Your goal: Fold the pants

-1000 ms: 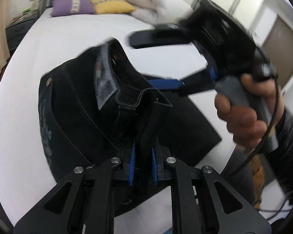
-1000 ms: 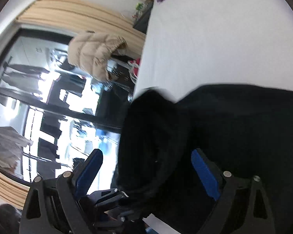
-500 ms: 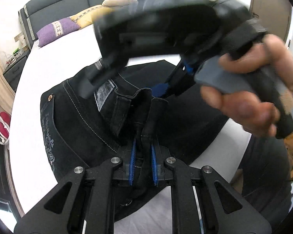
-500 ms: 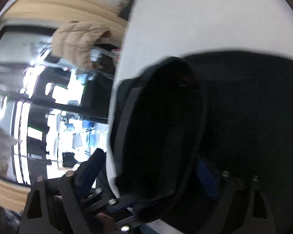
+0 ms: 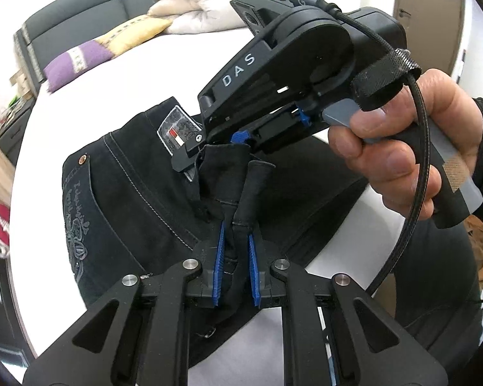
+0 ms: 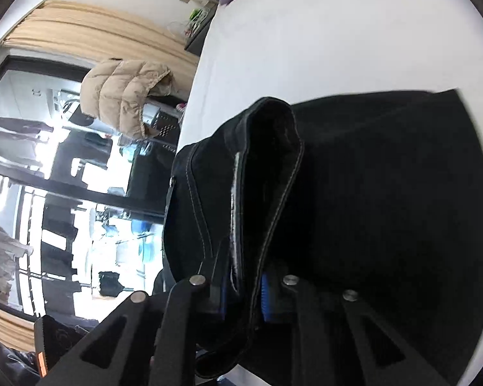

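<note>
Black pants [image 5: 135, 199] with white stitching, an embroidered back pocket and a brand patch lie bunched on a white bed [image 5: 80, 103]. My left gripper [image 5: 235, 270] is shut on a fold of the waistband. My right gripper [image 5: 222, 143], held by a bare hand, is directly ahead and is clamped on the waistband beside the patch. In the right wrist view my right gripper [image 6: 243, 292] is shut on the waistband edge of the pants [image 6: 370, 209], which hang over the bed [image 6: 322, 38].
Purple and yellow pillows [image 5: 90, 54] and a folded white duvet [image 5: 193, 9] lie at the headboard. A beige puffer jacket [image 6: 125, 93] hangs by a large window beside the bed. The right gripper's cable [image 5: 415, 199] loops down on the right.
My right gripper has swung in from the right over the pants and closed on the waistband beside the patch. My left gripper has kept its grip throughout.
</note>
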Motion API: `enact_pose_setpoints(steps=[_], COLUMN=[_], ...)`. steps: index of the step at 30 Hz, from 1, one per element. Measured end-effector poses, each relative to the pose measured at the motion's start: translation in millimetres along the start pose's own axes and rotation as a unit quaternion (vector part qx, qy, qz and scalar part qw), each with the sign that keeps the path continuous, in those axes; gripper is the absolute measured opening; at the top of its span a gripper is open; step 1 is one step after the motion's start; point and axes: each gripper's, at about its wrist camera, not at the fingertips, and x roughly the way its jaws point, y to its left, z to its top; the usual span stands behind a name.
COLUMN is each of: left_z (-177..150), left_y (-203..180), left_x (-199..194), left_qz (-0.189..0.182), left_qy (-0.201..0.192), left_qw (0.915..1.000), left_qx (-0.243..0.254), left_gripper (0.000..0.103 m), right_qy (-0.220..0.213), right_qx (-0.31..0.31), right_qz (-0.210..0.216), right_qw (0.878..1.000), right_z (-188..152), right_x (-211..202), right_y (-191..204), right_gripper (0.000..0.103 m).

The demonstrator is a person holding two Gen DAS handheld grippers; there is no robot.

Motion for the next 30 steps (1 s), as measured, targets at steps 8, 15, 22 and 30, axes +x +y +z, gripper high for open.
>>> enact_pose_setpoints(steps=[8, 15, 22, 30], left_z=[27.1, 41.3, 44.7, 30.6], left_y=[-43.5, -41.8, -36.4, -26.4], left_x=[19.1, 34.6, 44.0, 44.1], left_qz=[-0.043, -0.056, -0.066, -0.073], left_qy=[0.001, 0.011, 0.021, 0.031], left_qw=[0.9973, 0.9958, 0.9944, 0.9934], left_qx=[0.059, 0.071, 0.079, 0.083], left_gripper=[0.012, 0.012, 0.012, 0.012], right_qy=[-0.023, -0.028, -0.038, -0.057], right_qx=[0.042, 0.045, 0.071, 0.103], right_qz=[-0.005, -0.014, -0.014, 0.004], right_qw=[0.999, 0.998, 0.997, 0.993], right_z=[6.5, 7.6, -8.0, -27.4], right_x=[-36.5, -47.6, -51.6, -50.0], right_y=[-42.2, -55.8, -69.2, -87.4], right_gripper=[0.017, 0.017, 0.017, 0.017])
